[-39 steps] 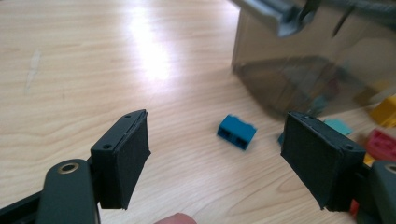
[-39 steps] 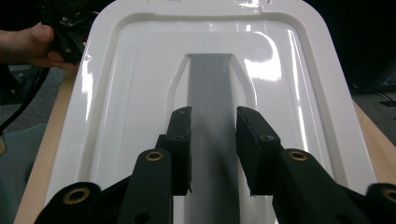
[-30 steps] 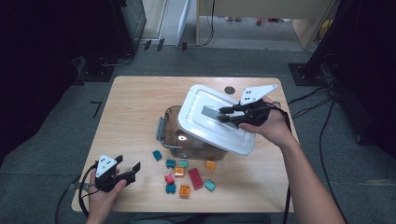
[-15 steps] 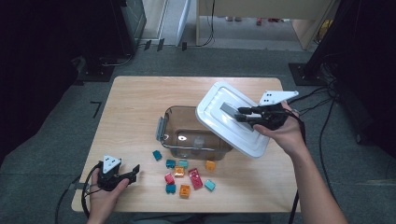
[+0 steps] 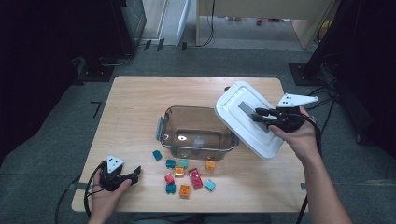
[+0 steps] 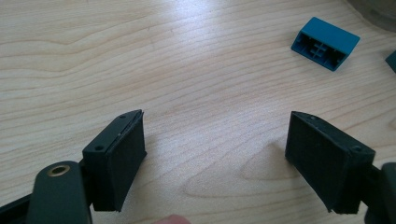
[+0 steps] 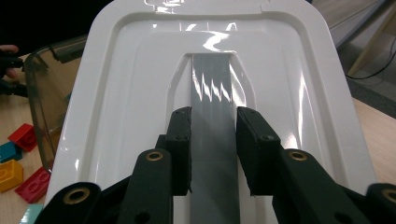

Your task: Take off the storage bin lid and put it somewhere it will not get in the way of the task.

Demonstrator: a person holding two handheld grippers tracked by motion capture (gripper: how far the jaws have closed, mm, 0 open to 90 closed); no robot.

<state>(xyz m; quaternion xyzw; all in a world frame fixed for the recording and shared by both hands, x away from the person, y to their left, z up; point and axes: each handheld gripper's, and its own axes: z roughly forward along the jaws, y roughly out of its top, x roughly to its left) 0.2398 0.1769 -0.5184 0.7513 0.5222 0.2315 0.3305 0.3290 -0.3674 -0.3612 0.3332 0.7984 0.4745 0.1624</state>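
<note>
The right gripper [image 5: 259,115] pinches the grey handle strip on the white lid [image 5: 247,122] and holds it tilted, beside the clear box [image 5: 196,133]. The left gripper [image 5: 133,173], jaws just widening with nothing between, rests low on the table [image 5: 140,107] near the bricks [image 5: 187,175].

Bright overhead light glares off the white lid [image 7: 210,56]; the room's edges are dark, the high view soft.
</note>
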